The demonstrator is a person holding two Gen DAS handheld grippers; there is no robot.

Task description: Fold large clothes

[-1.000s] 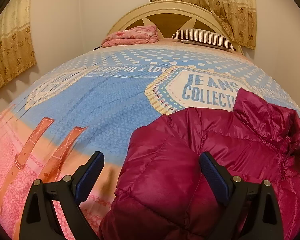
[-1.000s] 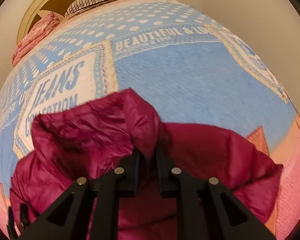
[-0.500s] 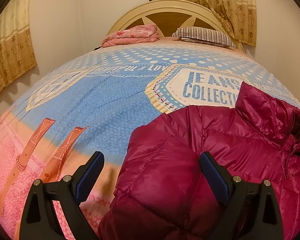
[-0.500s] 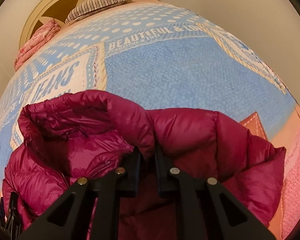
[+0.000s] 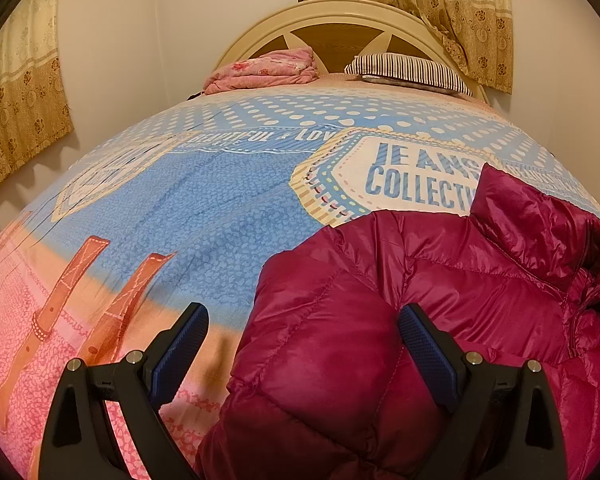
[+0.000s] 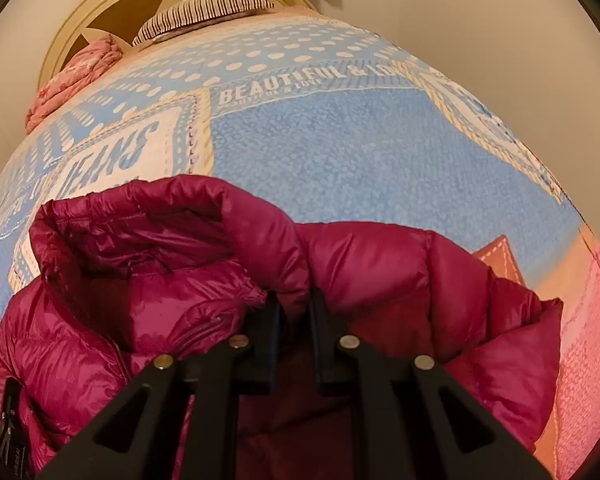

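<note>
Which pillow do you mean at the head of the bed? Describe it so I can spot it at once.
Follow the blue patterned bedspread up to the cream arched headboard. The pillow lies flat at its foot, right of the crumpled pink floral blanket. Its dark and white stripes set it apart.

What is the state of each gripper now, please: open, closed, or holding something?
Left gripper: open, with a sleeve of the magenta puffer jacket between its fingers, not pinched.
Right gripper: shut on the magenta puffer jacket beside the collar.
</note>
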